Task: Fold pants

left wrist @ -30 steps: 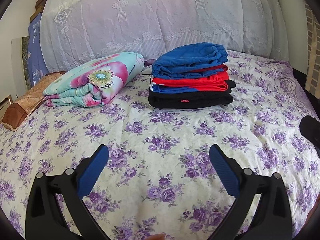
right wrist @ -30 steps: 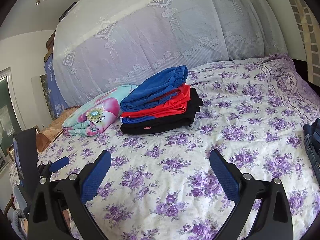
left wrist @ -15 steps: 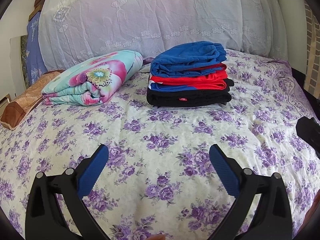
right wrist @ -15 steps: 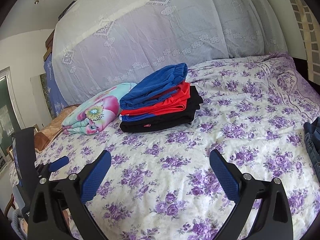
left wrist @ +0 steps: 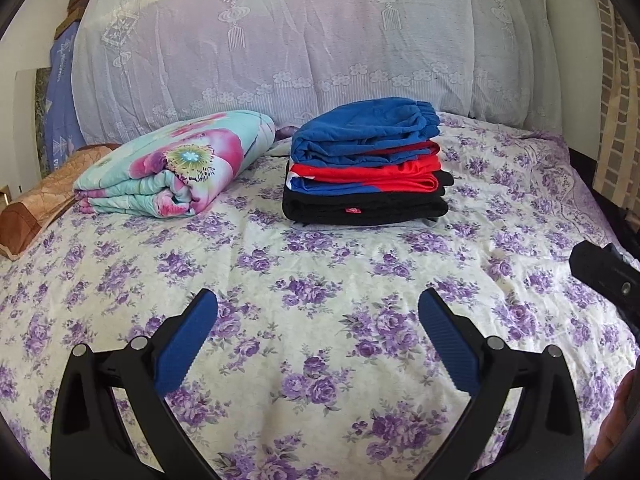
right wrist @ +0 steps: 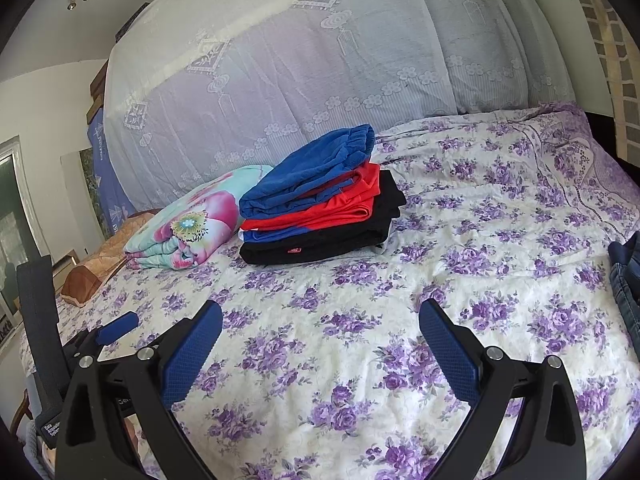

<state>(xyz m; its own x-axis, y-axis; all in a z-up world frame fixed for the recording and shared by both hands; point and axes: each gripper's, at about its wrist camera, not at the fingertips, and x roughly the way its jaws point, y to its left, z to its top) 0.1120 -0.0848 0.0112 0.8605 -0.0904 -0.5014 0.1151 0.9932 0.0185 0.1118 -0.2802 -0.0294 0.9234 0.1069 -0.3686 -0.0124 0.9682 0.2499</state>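
A stack of folded pants [left wrist: 366,168], blue on top, then red, then black, lies on the flowered bedspread [left wrist: 320,272] near the headboard; it also shows in the right wrist view [right wrist: 320,208]. My left gripper [left wrist: 318,304] is open and empty, held above the bare bedspread well in front of the stack. My right gripper [right wrist: 320,312] is open and empty, likewise short of the stack. Denim pants [right wrist: 626,280] lie at the bed's right edge, mostly cut off. The right gripper's body [left wrist: 604,276] shows at the right edge of the left wrist view.
A folded floral quilt [left wrist: 180,172] lies left of the stack, with a brown pillow [left wrist: 44,200] beside it. A lace-covered headboard [left wrist: 312,40] rises behind. The left gripper's body [right wrist: 60,340] shows at the left of the right wrist view.
Both grippers have drifted slightly, so the stack sits a little differently in each view. Both stay open and empty. Nothing on the bed has moved.
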